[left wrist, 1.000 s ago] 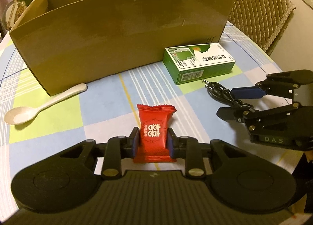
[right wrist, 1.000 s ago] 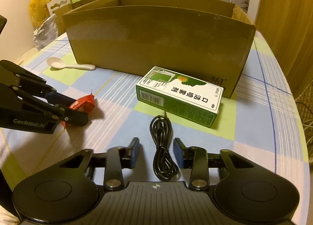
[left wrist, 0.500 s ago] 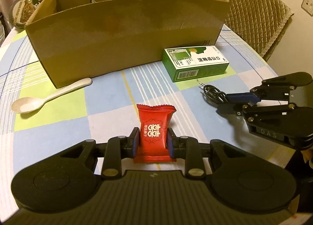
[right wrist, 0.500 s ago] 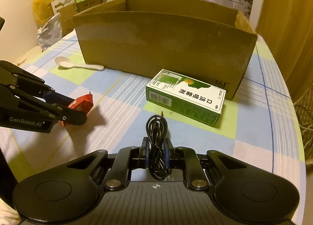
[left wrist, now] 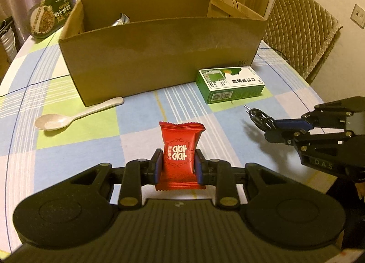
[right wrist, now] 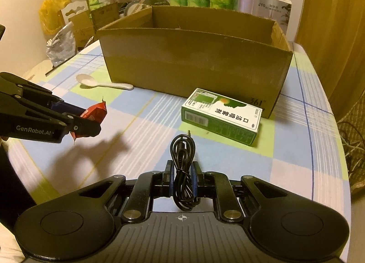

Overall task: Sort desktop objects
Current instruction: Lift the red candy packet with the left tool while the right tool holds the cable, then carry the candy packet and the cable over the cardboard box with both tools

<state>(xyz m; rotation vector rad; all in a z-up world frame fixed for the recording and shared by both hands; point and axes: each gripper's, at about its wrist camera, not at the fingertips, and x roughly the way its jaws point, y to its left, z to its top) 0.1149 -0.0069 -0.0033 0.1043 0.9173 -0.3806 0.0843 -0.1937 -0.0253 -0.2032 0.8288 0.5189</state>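
We hold two things now. Our left gripper (left wrist: 178, 166) squeezes the red candy (left wrist: 180, 155), low in the middle. Our right gripper (right wrist: 182, 177) pinches the black cable (right wrist: 183, 167). The spoon (left wrist: 75, 115) and green box (left wrist: 230, 85) wait outside the cardboard box (left wrist: 159, 57).

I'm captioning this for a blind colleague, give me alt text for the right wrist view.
The right gripper clamps a coiled black cable above a checked tablecloth. Ahead, a green carton lies before a cardboard box.
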